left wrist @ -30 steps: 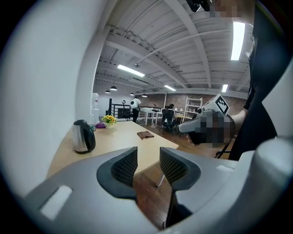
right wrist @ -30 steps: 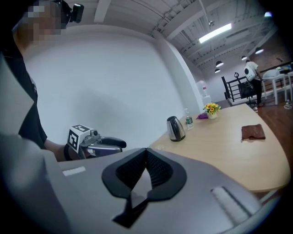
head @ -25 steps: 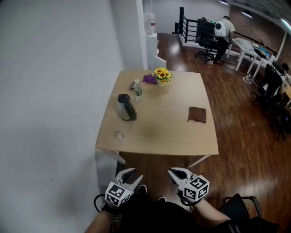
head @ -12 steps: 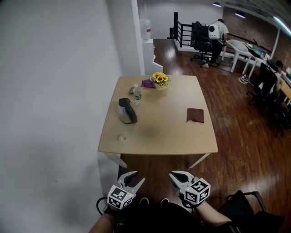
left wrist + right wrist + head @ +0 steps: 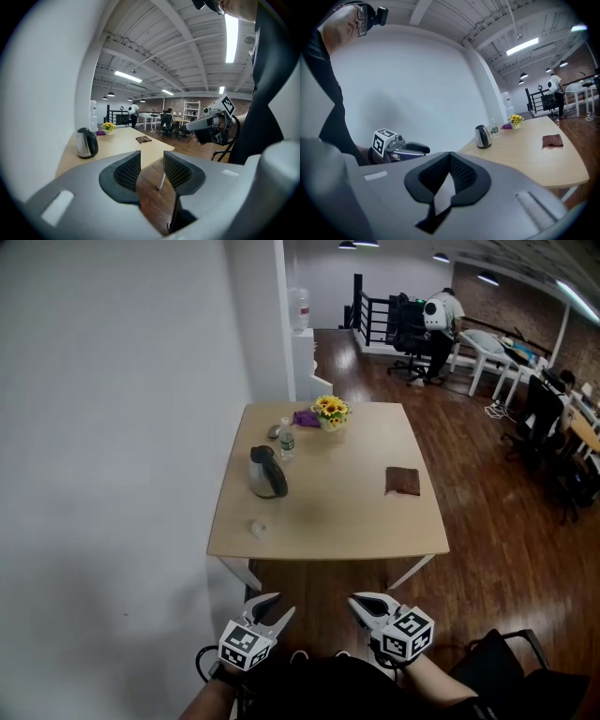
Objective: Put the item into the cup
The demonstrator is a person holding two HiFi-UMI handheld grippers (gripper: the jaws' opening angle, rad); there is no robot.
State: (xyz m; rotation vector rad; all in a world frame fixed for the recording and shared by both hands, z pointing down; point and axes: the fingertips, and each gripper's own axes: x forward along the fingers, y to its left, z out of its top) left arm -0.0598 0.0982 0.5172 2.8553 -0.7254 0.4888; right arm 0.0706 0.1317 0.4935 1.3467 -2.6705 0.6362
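My left tool (image 5: 279, 606) apart, right tool (image 5: 361, 604) together, both empty; reaching near the kettle (image 5: 267, 472) could topple the cup (image 5: 258, 529).

We note: table (image 5: 328, 512) ahead, wall (image 5: 112, 427) along its left. Kettle (image 5: 267, 472) on left half; bottle (image 5: 286, 439) just behind it. Flowers (image 5: 331, 410) at far edge, crumpled cloth (image 5: 305, 417) left of them. Flat pad (image 5: 403, 481) on right half. Small object (image 5: 258, 529) near-left, before kettle.

Even overhead light, fisheye-warped edges
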